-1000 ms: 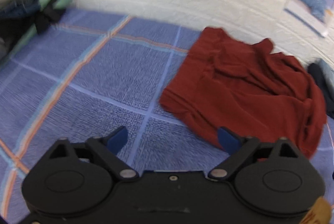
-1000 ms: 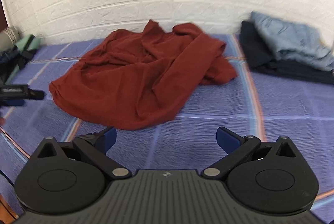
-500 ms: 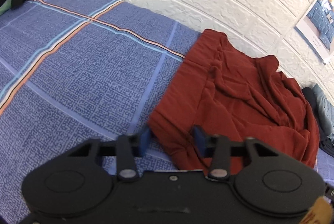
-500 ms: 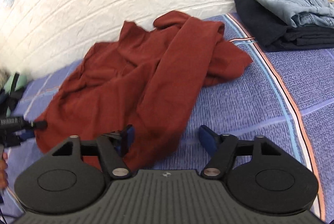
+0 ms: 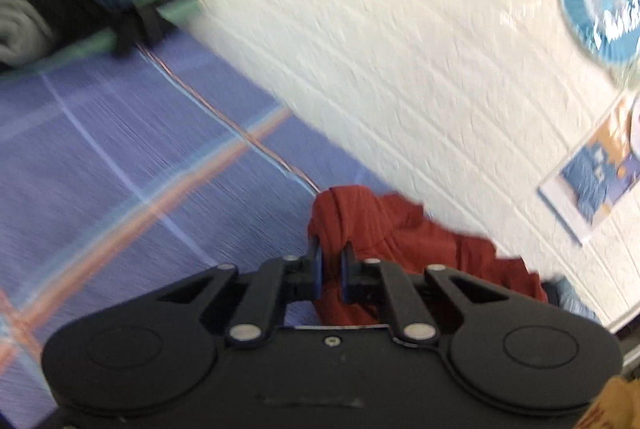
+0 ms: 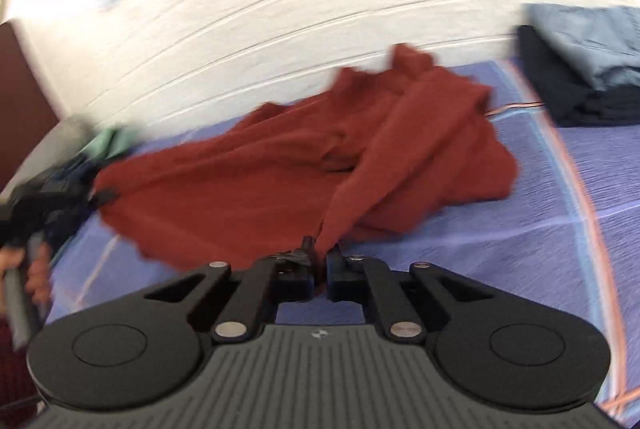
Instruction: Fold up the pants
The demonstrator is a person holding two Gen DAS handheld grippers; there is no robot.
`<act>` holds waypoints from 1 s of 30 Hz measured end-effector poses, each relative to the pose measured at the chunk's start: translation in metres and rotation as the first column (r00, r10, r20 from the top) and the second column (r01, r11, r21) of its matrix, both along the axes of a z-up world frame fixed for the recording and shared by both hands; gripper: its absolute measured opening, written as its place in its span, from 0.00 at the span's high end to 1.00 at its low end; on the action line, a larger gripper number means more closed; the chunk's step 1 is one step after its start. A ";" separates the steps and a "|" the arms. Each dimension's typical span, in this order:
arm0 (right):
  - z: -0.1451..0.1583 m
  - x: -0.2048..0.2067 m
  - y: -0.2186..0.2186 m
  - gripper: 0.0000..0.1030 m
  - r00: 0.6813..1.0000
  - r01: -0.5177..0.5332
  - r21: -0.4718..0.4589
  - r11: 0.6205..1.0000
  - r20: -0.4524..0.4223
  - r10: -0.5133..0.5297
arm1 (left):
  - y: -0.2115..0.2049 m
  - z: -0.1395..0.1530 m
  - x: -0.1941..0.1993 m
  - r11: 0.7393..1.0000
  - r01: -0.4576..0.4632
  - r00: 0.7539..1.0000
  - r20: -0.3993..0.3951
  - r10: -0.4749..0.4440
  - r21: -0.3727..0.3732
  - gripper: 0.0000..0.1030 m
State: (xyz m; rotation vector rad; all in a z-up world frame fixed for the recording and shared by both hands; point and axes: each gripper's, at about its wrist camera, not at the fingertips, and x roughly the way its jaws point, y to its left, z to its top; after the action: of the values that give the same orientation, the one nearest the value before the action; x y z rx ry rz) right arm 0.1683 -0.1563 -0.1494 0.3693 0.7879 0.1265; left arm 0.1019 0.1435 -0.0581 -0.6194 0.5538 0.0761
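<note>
1. Right wrist view: the right gripper [image 6: 320, 261] has its fingers closed on an edge of the red pants [image 6: 280, 181], which lie crumpled across the blue bed [image 6: 540, 229], with the cloth rising in a taut ridge to the fingers.
2. The left gripper [image 5: 330, 269] is likewise pinched shut on a bunched corner of the pants at their left end.
3. The cloth looks soft, light and limp, so it will likely sag between grips; the waistband or hem corners seem the best places to hold.
4. Half a second ago both grippers were partly open around the edges; now both have closed and lifted, tilting toward the wall [image 5: 400, 49].
</note>
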 end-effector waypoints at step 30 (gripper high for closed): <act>0.036 0.023 -0.043 0.16 0.996 0.081 -0.223 0.972 0.058 -0.069 | 0.067 -0.026 -0.090 0.927 -0.258 0.949 -0.106 0.296 0.274 0.09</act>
State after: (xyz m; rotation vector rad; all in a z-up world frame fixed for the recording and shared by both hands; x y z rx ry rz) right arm 0.1915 -0.1989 -0.1131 0.1800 0.7292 -0.0247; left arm 0.0114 0.2104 -0.0837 -0.4367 0.5830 0.4587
